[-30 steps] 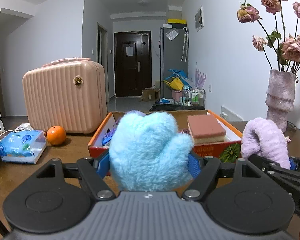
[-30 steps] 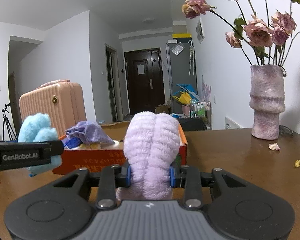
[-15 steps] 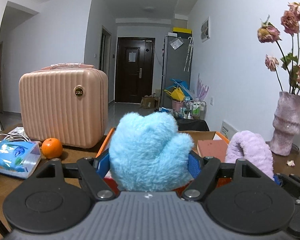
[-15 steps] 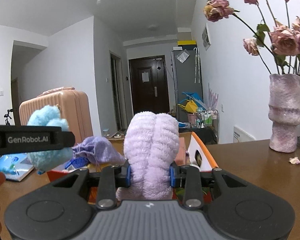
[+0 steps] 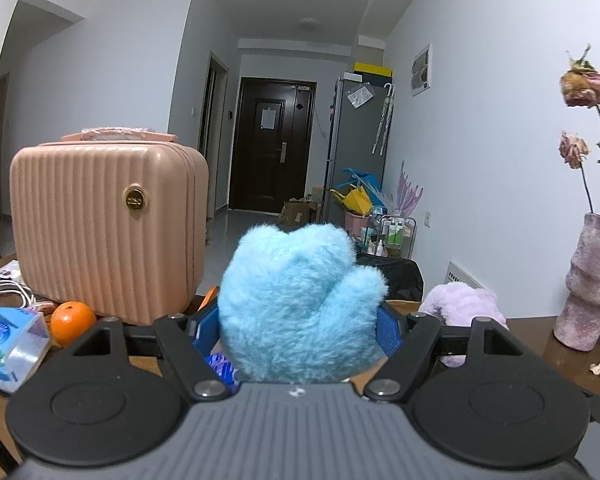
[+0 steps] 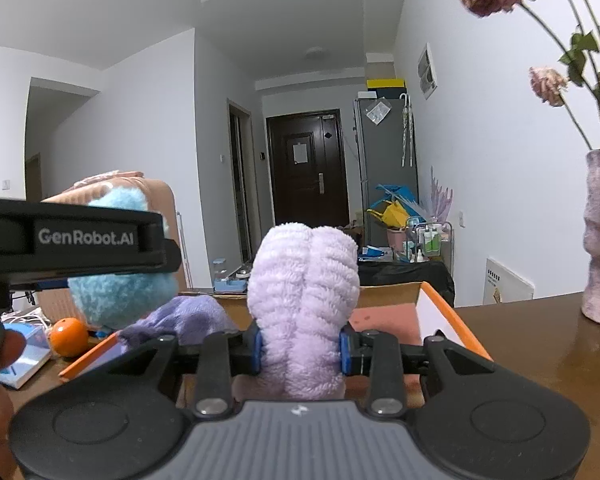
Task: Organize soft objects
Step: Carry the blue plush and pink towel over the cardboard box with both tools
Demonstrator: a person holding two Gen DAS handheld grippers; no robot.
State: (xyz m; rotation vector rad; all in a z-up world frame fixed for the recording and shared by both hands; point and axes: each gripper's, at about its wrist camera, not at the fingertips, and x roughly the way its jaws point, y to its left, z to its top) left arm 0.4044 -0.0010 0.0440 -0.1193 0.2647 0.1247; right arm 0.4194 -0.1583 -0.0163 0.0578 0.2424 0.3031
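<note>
My left gripper (image 5: pixel 298 330) is shut on a fluffy light-blue plush (image 5: pixel 296 300) and holds it over the near edge of the orange cardboard box (image 6: pixel 448 312). My right gripper (image 6: pixel 302 350) is shut on a ribbed lilac plush (image 6: pixel 304 304) and holds it over the same box. The lilac plush also shows in the left wrist view (image 5: pixel 464 306), to the right. The blue plush (image 6: pixel 120 296) and the left gripper's body (image 6: pixel 80 240) show at the left of the right wrist view. A purple cloth (image 6: pixel 180 320) and a pink sponge (image 6: pixel 384 324) lie in the box.
A pink ribbed suitcase (image 5: pixel 104 228) stands at the back left of the wooden table (image 6: pixel 548 352). An orange (image 5: pixel 72 322) and a blue tissue pack (image 5: pixel 8 340) lie in front of it. A mauve vase (image 5: pixel 592 286) with dried roses stands at the right.
Both grippers have moved forward and up with their plushes, from in front of the box to over it. The box has dropped low in both views.
</note>
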